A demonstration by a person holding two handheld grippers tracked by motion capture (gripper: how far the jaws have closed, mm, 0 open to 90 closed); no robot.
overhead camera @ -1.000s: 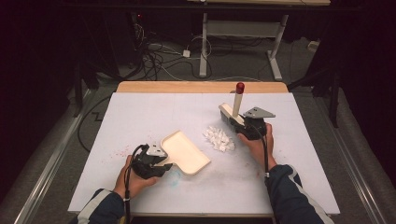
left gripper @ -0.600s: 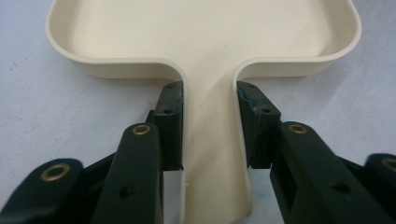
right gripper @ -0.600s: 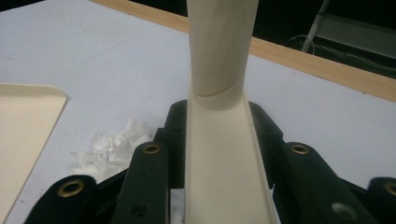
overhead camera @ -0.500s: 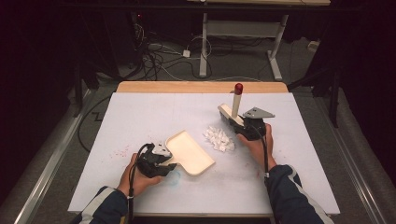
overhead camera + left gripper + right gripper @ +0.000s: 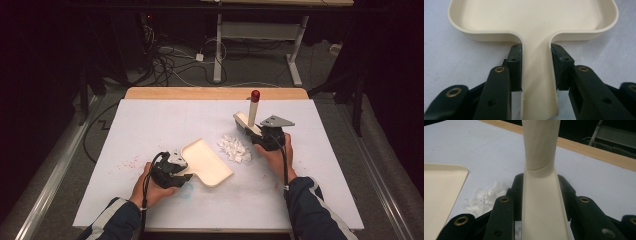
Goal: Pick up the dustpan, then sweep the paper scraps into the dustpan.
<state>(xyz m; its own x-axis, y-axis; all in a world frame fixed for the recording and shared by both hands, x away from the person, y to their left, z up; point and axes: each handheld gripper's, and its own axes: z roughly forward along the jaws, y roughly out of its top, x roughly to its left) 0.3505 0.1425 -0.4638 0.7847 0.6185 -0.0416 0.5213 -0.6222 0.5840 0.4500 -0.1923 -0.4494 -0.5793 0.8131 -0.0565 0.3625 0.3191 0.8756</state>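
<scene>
A cream dustpan (image 5: 207, 161) lies flat on the white table (image 5: 150, 125), its open edge toward a small pile of white scraps (image 5: 235, 148). My left gripper (image 5: 180, 167) is shut on the dustpan's handle; in the left gripper view the jaws clamp the handle (image 5: 536, 75) from both sides, with the pan (image 5: 534, 17) beyond. My right gripper (image 5: 257, 134) is shut on a cream brush (image 5: 251, 116) with a red tip, just right of the scraps. The right gripper view has the brush (image 5: 540, 157) between the jaws, with the scraps (image 5: 486, 198) and the pan's corner (image 5: 439, 192) to the left.
A wooden strip (image 5: 215, 93) runs along the table's far edge. Faint red specks (image 5: 127, 162) mark the table left of my left hand. Cables (image 5: 170, 60) and a desk frame (image 5: 260, 35) stand on the dark floor beyond.
My left gripper has slid the dustpan a little to the right, closer to the scraps. The right gripper and brush have stayed put.
</scene>
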